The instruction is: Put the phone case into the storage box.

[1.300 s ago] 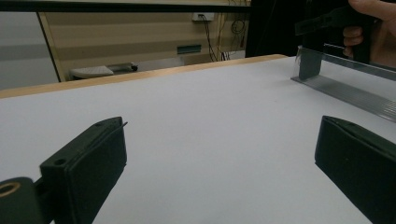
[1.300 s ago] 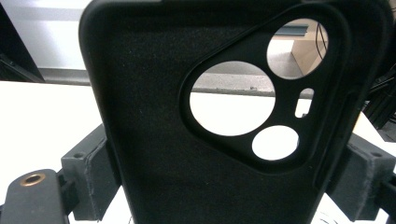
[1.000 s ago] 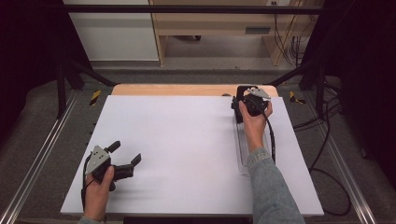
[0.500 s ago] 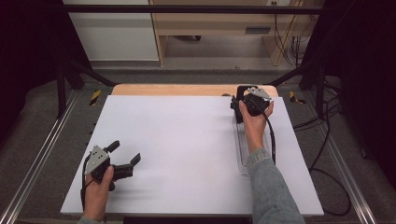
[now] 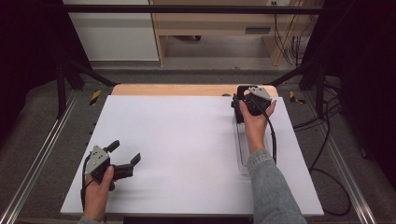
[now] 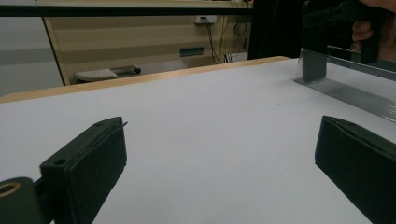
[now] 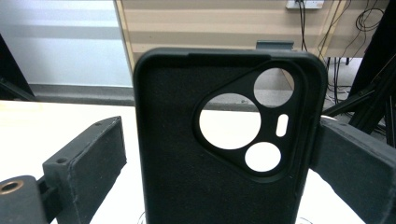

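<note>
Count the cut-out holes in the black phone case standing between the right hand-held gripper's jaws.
4, all in the upper right of the phone case: a large round hole, a smaller round one above it, another below, and a small slot. The case's lower end is out of frame.

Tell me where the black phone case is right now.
The black phone case stands upright between the jaws of the right claw at the far right of the white table, at the far end of a clear tray.

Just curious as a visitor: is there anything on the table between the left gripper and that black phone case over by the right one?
No. In the high view, just bare white table lies between the left gripper and the phone case.
</note>
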A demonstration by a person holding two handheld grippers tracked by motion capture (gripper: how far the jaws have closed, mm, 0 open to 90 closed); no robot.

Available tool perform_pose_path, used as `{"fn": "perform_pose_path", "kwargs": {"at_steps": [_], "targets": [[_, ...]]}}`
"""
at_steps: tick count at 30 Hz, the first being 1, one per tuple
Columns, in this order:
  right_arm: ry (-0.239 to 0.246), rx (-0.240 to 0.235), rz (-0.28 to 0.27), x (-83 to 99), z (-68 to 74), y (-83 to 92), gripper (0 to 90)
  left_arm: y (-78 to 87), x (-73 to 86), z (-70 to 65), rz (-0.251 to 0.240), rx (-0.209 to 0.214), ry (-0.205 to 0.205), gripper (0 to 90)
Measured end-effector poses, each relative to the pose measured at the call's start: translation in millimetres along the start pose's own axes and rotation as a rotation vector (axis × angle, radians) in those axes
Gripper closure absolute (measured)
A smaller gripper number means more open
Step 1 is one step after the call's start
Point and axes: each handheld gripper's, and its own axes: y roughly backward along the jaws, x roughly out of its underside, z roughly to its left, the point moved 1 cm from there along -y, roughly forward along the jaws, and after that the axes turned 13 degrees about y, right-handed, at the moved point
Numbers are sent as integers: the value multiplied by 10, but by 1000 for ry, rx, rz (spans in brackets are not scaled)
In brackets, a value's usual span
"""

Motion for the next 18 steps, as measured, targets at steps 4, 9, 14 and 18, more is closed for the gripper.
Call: {"fn": "perform_pose_path", "kwargs": {"at_steps": [4,9,14,18], "targets": [[-2,4,-15,-17,12,51,52,-2,1,-3,1,-1,-2,24],[0,3,-27,-21,2,116,55,-6,3,-12,3,0,-6,24],[16,2,-47,-86,6,184,55,-11,8,-19,5,2,-6,23],[23,4,-51,-102,-10,221,52,-10,9,-17,6,2,-5,24]]}}
